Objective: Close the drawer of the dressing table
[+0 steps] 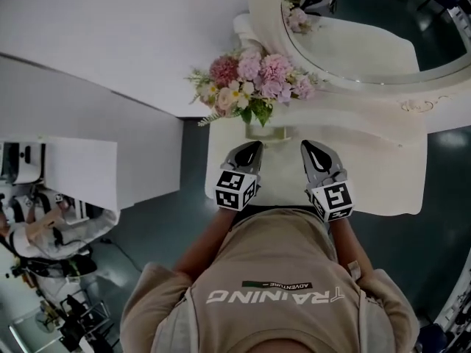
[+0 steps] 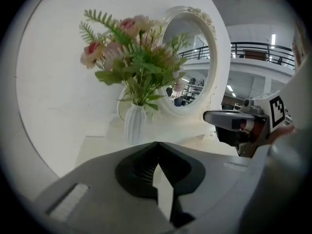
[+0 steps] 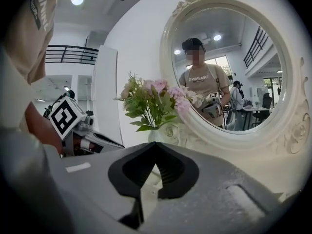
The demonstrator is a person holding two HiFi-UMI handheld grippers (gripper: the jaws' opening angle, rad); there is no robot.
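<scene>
The white dressing table [image 1: 383, 175] stands in front of me, its top reaching to my chest. No drawer front shows in any view; my body covers the table's front edge. My left gripper [image 1: 255, 147] hovers over the tabletop near the vase, shut, its tips meeting with nothing between them [image 2: 157, 144]. About a hand's width to its right, my right gripper [image 1: 308, 145] is level with it and also shut and empty [image 3: 155, 144]. Each gripper shows in the other's view: the right gripper [image 2: 229, 118] and the left gripper [image 3: 95, 141].
A white vase [image 1: 259, 131] of pink flowers [image 1: 250, 79] stands just beyond the grippers. The round white-framed mirror [image 1: 360, 28] rises behind it. A white partition [image 1: 88, 57] runs along the left, and another person [image 1: 44, 234] is at lower left on the dark floor.
</scene>
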